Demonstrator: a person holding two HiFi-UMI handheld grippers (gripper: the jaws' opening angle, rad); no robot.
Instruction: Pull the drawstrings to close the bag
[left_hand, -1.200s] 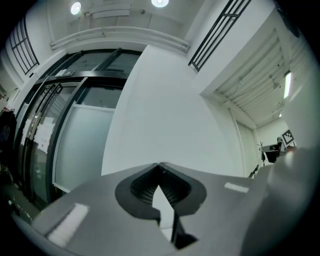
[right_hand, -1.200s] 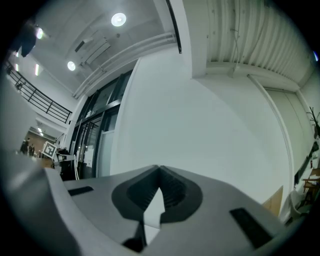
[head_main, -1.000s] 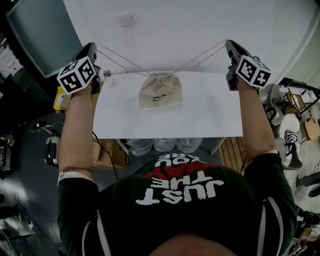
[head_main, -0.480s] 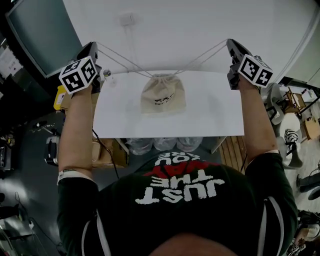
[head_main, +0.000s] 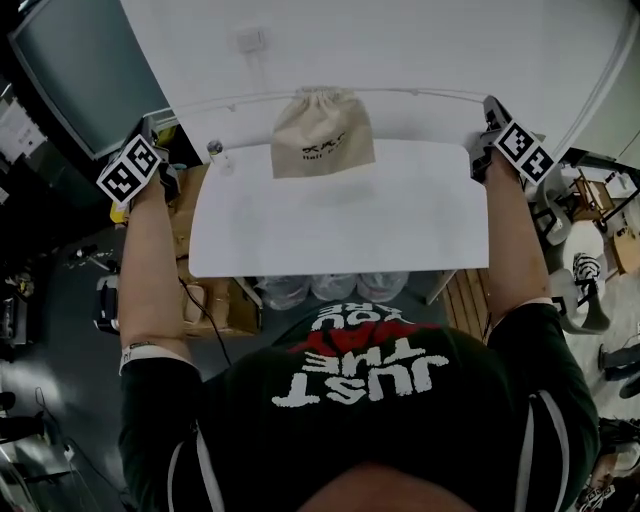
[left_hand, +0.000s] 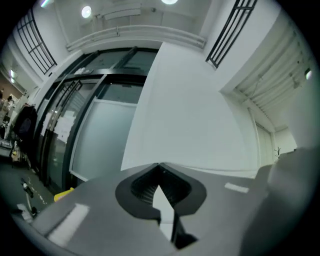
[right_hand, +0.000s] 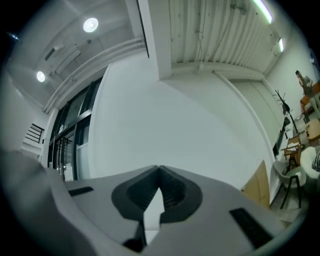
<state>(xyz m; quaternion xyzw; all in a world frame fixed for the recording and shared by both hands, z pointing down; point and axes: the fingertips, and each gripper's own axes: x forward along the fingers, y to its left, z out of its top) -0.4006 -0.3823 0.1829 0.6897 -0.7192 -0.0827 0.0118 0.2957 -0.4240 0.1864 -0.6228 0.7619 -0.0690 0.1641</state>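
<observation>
A beige drawstring bag (head_main: 322, 132) with dark print hangs by its gathered neck over the far edge of the white table (head_main: 330, 220). Its white drawstrings (head_main: 420, 93) run in one nearly straight, taut line to both sides. My left gripper (head_main: 158, 120) is off the table's left side and holds the left end of the line. My right gripper (head_main: 489, 104) is at the far right corner and holds the right end. In the left gripper view the jaws of the left gripper (left_hand: 160, 165) are together. The right gripper (right_hand: 160, 168) looks the same in its own view. Both views face a white wall and show no cord.
Cardboard boxes (head_main: 215, 300) sit under the table's left side and wooden slats (head_main: 465, 300) under its right. A dark panel (head_main: 80, 70) stands at far left. Chairs and small tables (head_main: 585, 260) crowd the right side.
Both grippers have moved apart and lower in the picture. The strings have gone from a V to a straight taut line, and the bag has shifted toward the table's far edge.
</observation>
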